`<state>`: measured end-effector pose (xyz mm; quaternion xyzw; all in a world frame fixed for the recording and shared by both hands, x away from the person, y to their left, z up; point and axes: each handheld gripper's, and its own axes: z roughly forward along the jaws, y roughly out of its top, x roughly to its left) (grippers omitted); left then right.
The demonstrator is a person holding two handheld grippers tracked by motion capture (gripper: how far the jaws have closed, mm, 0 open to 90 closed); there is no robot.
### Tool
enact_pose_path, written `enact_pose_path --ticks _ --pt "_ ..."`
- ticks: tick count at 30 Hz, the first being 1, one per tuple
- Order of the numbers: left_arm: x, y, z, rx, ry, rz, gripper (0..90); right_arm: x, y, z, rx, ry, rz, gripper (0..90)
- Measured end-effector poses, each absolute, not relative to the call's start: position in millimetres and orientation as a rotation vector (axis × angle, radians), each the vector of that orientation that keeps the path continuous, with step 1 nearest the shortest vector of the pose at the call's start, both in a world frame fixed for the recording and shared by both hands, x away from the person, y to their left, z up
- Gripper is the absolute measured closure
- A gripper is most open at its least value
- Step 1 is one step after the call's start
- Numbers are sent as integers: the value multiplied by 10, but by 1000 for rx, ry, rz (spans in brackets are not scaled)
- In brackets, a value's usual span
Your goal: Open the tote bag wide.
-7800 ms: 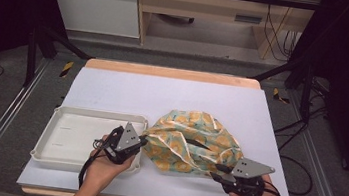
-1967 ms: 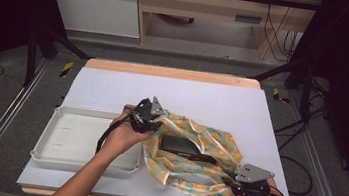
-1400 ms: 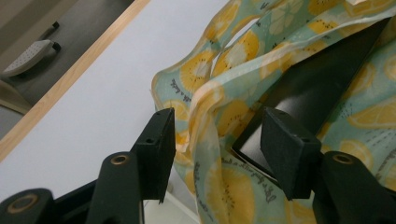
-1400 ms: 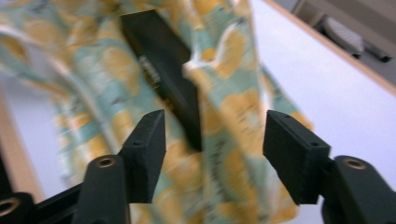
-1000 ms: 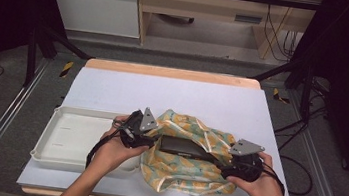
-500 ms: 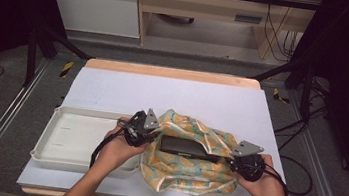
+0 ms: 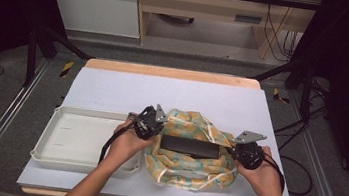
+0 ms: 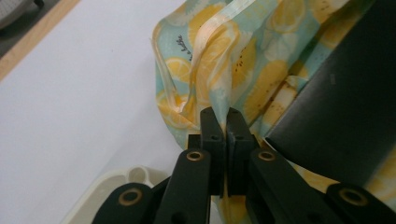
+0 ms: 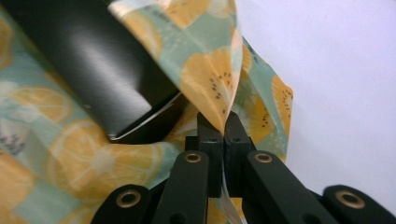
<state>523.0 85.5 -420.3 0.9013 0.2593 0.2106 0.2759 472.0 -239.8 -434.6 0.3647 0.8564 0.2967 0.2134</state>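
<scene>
a white table top (image 7: 113,90) carries everything, with a wooden edge along its far side and a dark floor around it. on its left part sits a shallow white tray (image 7: 64,137), set just beside the bundle at the middle. that bundle is a lemon-print cloth (image 7: 189,168), pale green with yellow and orange fruit slices, lying crumpled on the table a little right of centre and near the person's edge; its folds rise round a flat black box (image 7: 190,146) that rests on the cloth with its long side running left to right, its top face bare. in the left gripper view the cloth (image 8: 243,60) stands up in a gathered pleat beside the box (image 8: 345,126), and a corner of the tray (image 8: 130,179) shows below. in the right gripper view the cloth (image 9: 210,74) drapes over one end of the box (image 9: 88,51). the left gripper (image 7: 155,124) is at the cloth's left edge, between tray and box, its jaws pressed together on a fold of the fabric (image 8: 223,122). the right gripper (image 7: 234,149) is at the cloth's right edge, just beside the box's right end, its jaws likewise closed tight on a pinch of the cloth (image 9: 223,125). each gripper sits in one of the person's hands, and the two are well apart with the box between them.
</scene>
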Motion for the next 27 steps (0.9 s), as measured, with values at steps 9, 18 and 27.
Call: enact_pose_path --ticks 9,18,27 --pt "5300 820 -4320 2493 723 529 887 4850 -2517 -4531 1124 2414 818 900" --pt "5296 825 -4371 2525 717 499 888 4941 -2537 -4573 1172 2416 802 900" --pt "5254 823 -4402 2557 718 473 894 5013 -2544 -4609 1209 2416 806 900"
